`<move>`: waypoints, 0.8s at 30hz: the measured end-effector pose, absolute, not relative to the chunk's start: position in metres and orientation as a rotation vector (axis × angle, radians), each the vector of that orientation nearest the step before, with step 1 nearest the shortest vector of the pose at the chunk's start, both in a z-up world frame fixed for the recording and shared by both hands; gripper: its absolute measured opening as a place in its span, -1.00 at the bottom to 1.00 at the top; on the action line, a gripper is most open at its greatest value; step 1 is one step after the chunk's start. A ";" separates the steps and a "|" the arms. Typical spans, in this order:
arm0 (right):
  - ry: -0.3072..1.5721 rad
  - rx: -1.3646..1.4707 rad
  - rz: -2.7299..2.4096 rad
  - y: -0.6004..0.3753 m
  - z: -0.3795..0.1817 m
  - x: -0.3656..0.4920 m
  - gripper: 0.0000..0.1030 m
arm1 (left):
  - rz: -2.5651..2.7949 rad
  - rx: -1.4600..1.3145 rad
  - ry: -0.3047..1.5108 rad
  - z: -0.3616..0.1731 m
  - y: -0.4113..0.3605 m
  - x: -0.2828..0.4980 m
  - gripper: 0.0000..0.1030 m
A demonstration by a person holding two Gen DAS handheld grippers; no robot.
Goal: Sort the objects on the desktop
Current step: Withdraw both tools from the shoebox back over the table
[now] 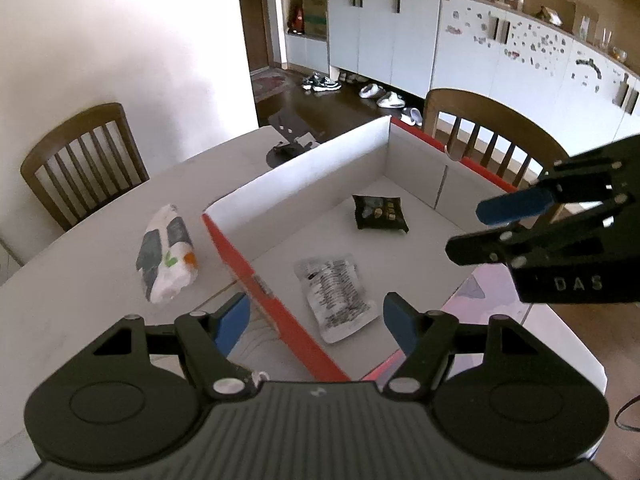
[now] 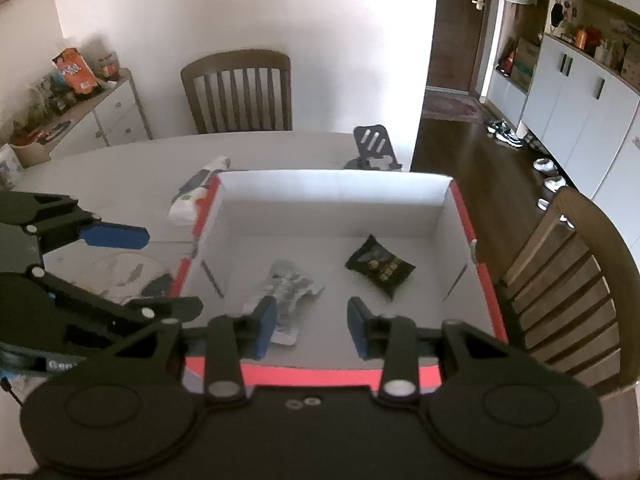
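Both grippers, left [image 1: 316, 322] and right [image 2: 312, 326], gape empty; silver packet [image 1: 338, 298] lies at twelve o'clock in the box [image 1: 304, 168].

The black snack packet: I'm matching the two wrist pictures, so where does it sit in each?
Left wrist: black snack packet lies inside the box, right of centre, toward its far end.
Right wrist: the packet lies inside the box, right of centre.
Shared landmark: the silver printed pouch, lying in the box nearer the cameras.

Both wrist cameras look steeply down, seemingly from close above, sharing the box [image 1: 304, 160].
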State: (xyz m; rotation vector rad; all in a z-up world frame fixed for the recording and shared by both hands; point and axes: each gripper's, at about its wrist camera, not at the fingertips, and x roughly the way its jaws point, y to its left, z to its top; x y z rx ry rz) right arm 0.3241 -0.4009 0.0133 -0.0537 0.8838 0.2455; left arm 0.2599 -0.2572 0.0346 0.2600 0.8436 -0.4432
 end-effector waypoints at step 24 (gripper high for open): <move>0.818 -0.087 0.308 -0.309 0.035 0.260 -0.17 | -0.392 0.175 0.769 0.075 -0.147 0.191 0.41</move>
